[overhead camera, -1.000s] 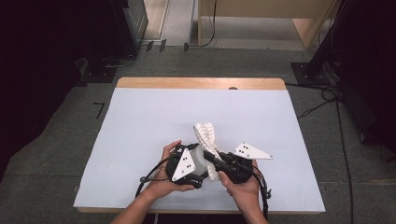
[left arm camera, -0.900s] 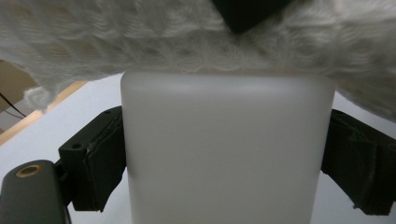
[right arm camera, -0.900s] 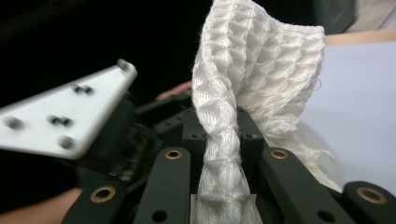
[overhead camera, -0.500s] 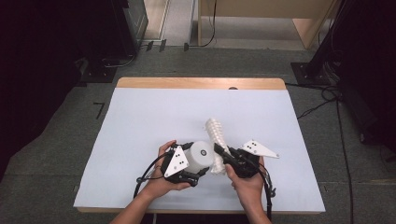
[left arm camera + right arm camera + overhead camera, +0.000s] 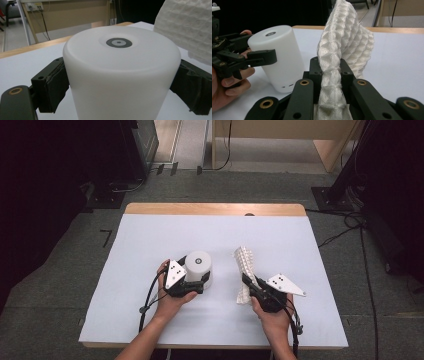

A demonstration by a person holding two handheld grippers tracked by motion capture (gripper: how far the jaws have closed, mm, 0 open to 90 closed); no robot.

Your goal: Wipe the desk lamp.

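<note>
1. Both hands had drawn apart since the earlier frames, separating the white cylinder [image 5: 198,268] from the waffle cloth [image 5: 246,270].
2. Left gripper [image 5: 196,282] clamped the cylinder, standing upright on the white table [image 5: 150,235].
3. Right gripper [image 5: 251,283] pinched the cloth tight, just beside it.
4. Cables [image 5: 345,227] lay on the floor beyond.

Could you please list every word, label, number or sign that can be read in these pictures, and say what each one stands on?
No readable text.
White cylinder: a grey ring mark on its top, no letters.
White waffle-weave cloth: no label.
Grey plates on the left gripper and right gripper: dark dots, no writing.
White table cover: blank.
</note>
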